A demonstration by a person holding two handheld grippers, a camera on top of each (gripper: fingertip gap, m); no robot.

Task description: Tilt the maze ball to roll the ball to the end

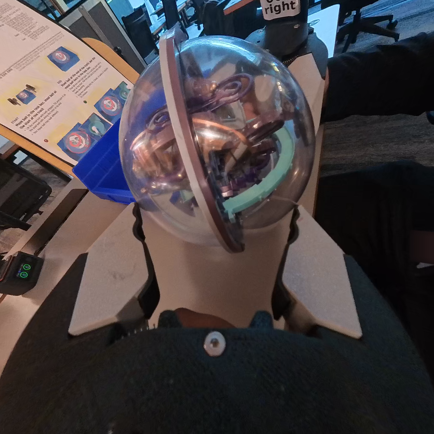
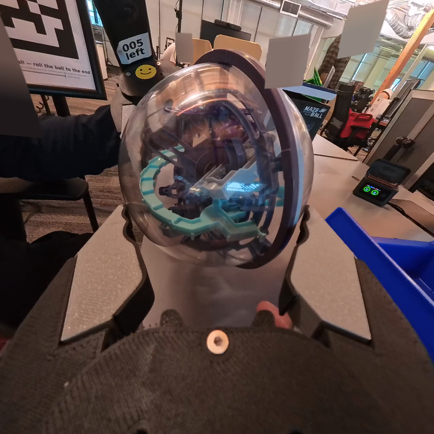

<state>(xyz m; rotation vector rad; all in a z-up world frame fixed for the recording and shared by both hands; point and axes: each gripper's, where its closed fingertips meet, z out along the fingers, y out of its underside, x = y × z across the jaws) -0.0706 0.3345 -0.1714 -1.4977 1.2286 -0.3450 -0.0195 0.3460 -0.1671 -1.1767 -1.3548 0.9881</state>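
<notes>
The maze ball (image 1: 211, 145) is a clear plastic sphere with a purple ring around its middle and teal, purple and copper tracks inside. It is held in the air, tilted, between both grippers. My left gripper (image 1: 215, 212) clasps its lower part, one finger on each side. My right gripper (image 2: 215, 217) clasps the maze ball (image 2: 211, 169) from the opposite side in the same way. The right gripper's body (image 1: 281, 28) shows behind the sphere in the left wrist view, and the left gripper's body (image 2: 138, 58) in the right wrist view. I cannot make out the small steel ball inside.
A blue bin (image 1: 103, 169) (image 2: 387, 246) stands on the pale table (image 2: 340, 169) beside the sphere. An instruction sheet (image 1: 47, 82), a small device with green lights (image 1: 23, 273) (image 2: 373, 190), a framed sign (image 2: 47, 47) and the dark maze ball box (image 2: 312, 117) are around. A person's dark sleeves (image 1: 375, 82) (image 2: 70, 145) reach in.
</notes>
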